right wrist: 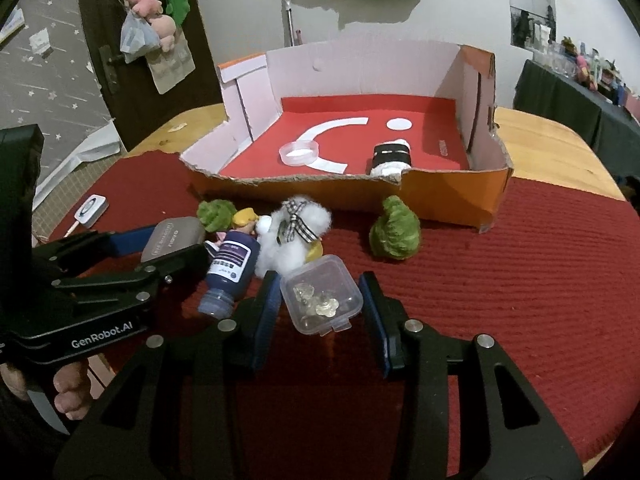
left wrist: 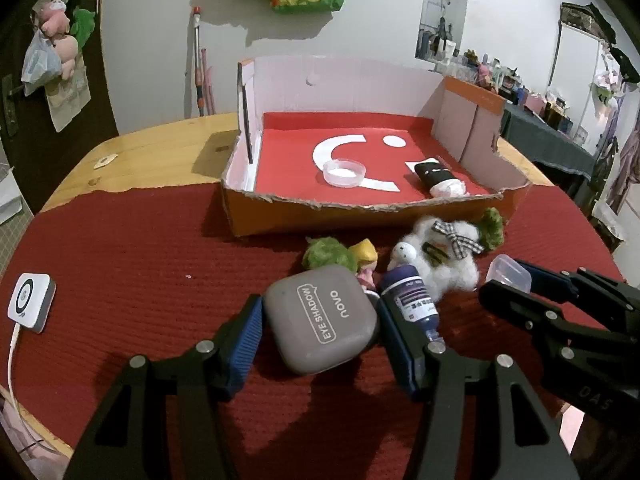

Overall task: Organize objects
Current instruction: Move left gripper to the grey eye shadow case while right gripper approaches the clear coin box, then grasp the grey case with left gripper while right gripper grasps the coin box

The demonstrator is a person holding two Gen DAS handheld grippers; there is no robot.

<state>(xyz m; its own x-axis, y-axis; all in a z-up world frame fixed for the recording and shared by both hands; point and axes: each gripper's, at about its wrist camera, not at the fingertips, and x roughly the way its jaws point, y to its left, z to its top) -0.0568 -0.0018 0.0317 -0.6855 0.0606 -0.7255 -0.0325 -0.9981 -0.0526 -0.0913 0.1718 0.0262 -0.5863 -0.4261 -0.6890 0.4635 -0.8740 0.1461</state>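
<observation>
1. Between your left gripper (left wrist: 320,340)'s blue pads sits the grey eye shadow case (left wrist: 322,322), lying flat on the red mat (left wrist: 140,260), in front of the cardboard box (left wrist: 400,216). The jaws stand wide around it, one pad just beside each side; whether either pad touches it is unclear.
2. Expect this case to be hard, smooth and rounded at the corners, likely light. Squeeze across its flat opposite sides, not the corners, or it may slip out.
3. Just beside the case, on its right, lies a dark blue bottle (left wrist: 412,300) on its side, touching your right-hand finger. It could roll if nudged.
4. Your right gripper (right wrist: 320,300) straddles a small clear plastic container (right wrist: 322,300) holding pale trinkets, also in front of the box. The jaws are open; the left pad is close against it and a gap shows on the right.
5. That container looks stiff, slick and light. Grip its straight side walls, away from the front latch, so the lid stays shut.
6. Closer to the box than both items lie a white fluffy toy (right wrist: 296,236) with a checked bow and green pompoms (right wrist: 394,234).
7. Inside the box already rest a clear round dish (left wrist: 344,173) and a black-and-white roll (left wrist: 440,178).
</observation>
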